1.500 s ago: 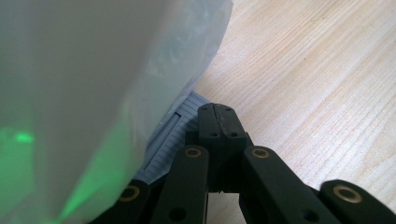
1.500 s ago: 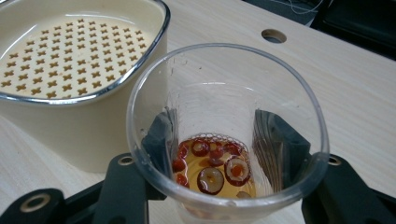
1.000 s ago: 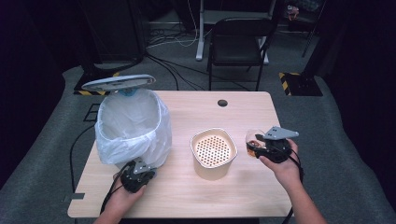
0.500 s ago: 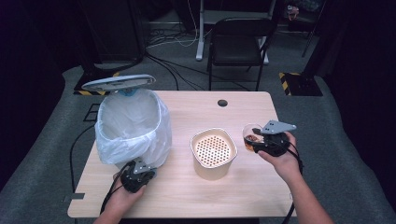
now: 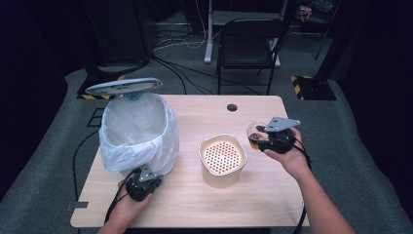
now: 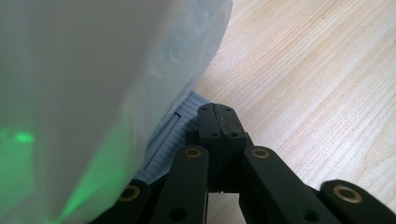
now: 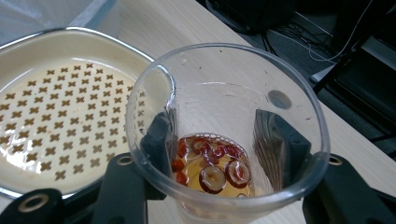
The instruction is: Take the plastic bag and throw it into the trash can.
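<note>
While clamped in the right claw (image 5: 262,137), clear cup (image 7: 224,135) of red rings in liquid, just right of the perforated bowl (image 5: 222,159).
Left claw (image 6: 218,122) pressed together, empty, beside the bagged bin's (image 5: 138,131) grey pedal (image 6: 170,142); bin lid (image 5: 122,86) raised; worktop (image 5: 204,112) bare beyond.

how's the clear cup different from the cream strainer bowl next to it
The cup is clear plastic with plain walls; the strainer bowl is opaque cream with a perforated insert. The cup holds amber liquid with red slices; the bowl looks empty. The cup is clamped between the jaws of the right hand-held gripper, while the bowl stands free on the table. Both are upright and open at the top.
</note>
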